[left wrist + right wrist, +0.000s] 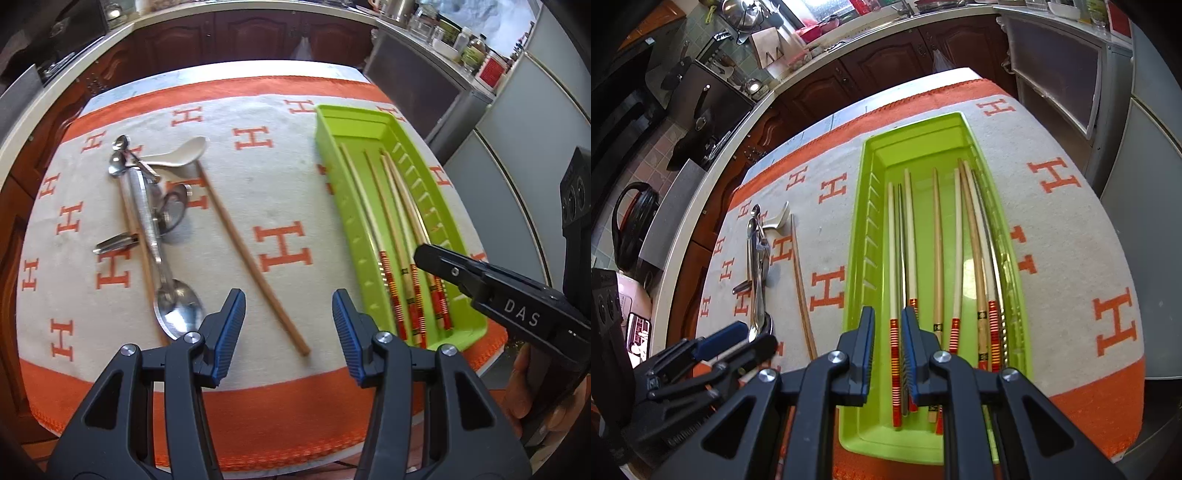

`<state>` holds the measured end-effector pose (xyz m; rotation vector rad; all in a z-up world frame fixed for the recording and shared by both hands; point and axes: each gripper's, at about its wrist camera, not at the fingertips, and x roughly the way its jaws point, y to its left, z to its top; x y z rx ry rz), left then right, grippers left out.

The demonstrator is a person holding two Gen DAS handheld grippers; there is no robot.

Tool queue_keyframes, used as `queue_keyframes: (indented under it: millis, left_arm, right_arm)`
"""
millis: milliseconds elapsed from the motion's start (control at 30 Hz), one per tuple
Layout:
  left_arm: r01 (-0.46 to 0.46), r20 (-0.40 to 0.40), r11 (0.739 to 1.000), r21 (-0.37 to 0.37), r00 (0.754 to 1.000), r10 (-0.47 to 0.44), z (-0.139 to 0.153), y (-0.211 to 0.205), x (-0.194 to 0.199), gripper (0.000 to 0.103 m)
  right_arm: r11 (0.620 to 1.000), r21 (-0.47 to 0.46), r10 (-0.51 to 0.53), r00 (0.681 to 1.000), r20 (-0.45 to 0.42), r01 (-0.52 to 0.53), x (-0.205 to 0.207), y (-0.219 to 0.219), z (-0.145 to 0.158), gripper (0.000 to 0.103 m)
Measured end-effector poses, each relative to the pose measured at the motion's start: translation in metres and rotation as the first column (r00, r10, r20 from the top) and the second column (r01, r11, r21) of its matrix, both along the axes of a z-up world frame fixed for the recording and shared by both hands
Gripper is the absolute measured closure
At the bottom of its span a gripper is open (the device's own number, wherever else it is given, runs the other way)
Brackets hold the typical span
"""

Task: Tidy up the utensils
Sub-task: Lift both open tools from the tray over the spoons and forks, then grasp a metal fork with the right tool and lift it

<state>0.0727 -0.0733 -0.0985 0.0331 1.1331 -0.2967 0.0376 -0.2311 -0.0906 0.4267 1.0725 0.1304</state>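
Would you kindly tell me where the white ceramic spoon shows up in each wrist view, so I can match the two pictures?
Left wrist view: the white ceramic spoon lies upper left, at the far end of the metal spoon pile.
Right wrist view: the same spoon sits left of centre, small, beyond the metal spoons.
Shared landmark: the green tray holding chopsticks, right of the spoon in both views.

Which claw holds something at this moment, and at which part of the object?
Neither holds anything. The left claw stands open above the cloth, near a brown chopstick. The right claw hangs over the green tray, nearly closed, with nothing pressed between its pads.
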Motion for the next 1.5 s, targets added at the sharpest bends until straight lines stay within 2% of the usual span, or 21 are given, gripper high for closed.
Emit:
queue_keyframes:
  millis: [133, 333, 567, 600, 700, 833, 1033, 1267, 1400, 1467, 1500]
  left_arm:
    - [-0.070, 0.030, 0.998, -0.007, 0.997, 0.070, 0.006, 0.035, 0.004, 0.057]
    - [-0.183, 0.077, 0.983, -0.008, 0.980, 0.183, 0.012, 0.091, 0.010, 0.057]
    - [-0.275, 0.063, 0.961, 0.004, 0.960, 0.274, -0.004, 0.141, 0.016, 0.057]
    - [-0.286, 0.057, 0.958, 0.001, 0.957, 0.286, -0.006, 0.148, 0.017, 0.057]
    - [-0.315, 0.043, 0.949, -0.016, 0.948, 0.315, -0.011, 0.163, 0.020, 0.057]
    - [-0.336, 0.040, 0.941, -0.034, 0.941, 0.337, -0.013, 0.179, 0.027, 0.057]
    - [-0.357, 0.023, 0.933, -0.043, 0.933, 0.358, -0.021, 0.195, 0.038, 0.057]
    - [-0.352, -0.009, 0.935, -0.051, 0.936, 0.352, -0.037, 0.200, 0.048, 0.057]
    - [-0.345, -0.027, 0.937, -0.059, 0.939, 0.344, -0.044, 0.200, 0.053, 0.057]
    - [-0.339, -0.032, 0.939, -0.062, 0.941, 0.337, -0.046, 0.200, 0.055, 0.057]
    - [-0.335, -0.034, 0.940, -0.063, 0.942, 0.334, -0.048, 0.200, 0.056, 0.057]
  right_arm:
    - [1.000, -0.004, 0.026, 1.000, -0.002, -0.026, 0.003, 0.013, 0.002, 0.088]
    - [0.995, -0.030, 0.095, 0.995, 0.006, -0.094, 0.014, 0.042, 0.008, 0.089]
    - [0.980, -0.049, 0.193, 0.981, 0.016, -0.192, 0.035, 0.085, 0.013, 0.088]
    - [0.978, -0.047, 0.207, 0.978, 0.020, -0.205, 0.039, 0.091, 0.014, 0.088]
    - [0.974, -0.027, 0.227, 0.973, 0.035, -0.226, 0.048, 0.105, 0.015, 0.078]
    - [0.967, 0.004, 0.254, 0.966, 0.040, -0.254, 0.063, 0.123, 0.011, 0.077]
    - [0.950, 0.021, 0.312, 0.950, 0.003, -0.312, 0.078, 0.154, -0.009, 0.077]
    - [0.939, 0.042, 0.344, 0.938, -0.049, -0.342, 0.093, 0.175, -0.032, 0.077]
    - [0.936, 0.023, 0.352, 0.935, -0.053, -0.351, 0.100, 0.183, -0.036, 0.077]
    - [0.935, 0.008, 0.355, 0.933, -0.052, -0.355, 0.102, 0.187, -0.038, 0.084]
    - [0.934, 0.011, 0.358, 0.932, -0.057, -0.358, 0.104, 0.188, -0.039, 0.092]
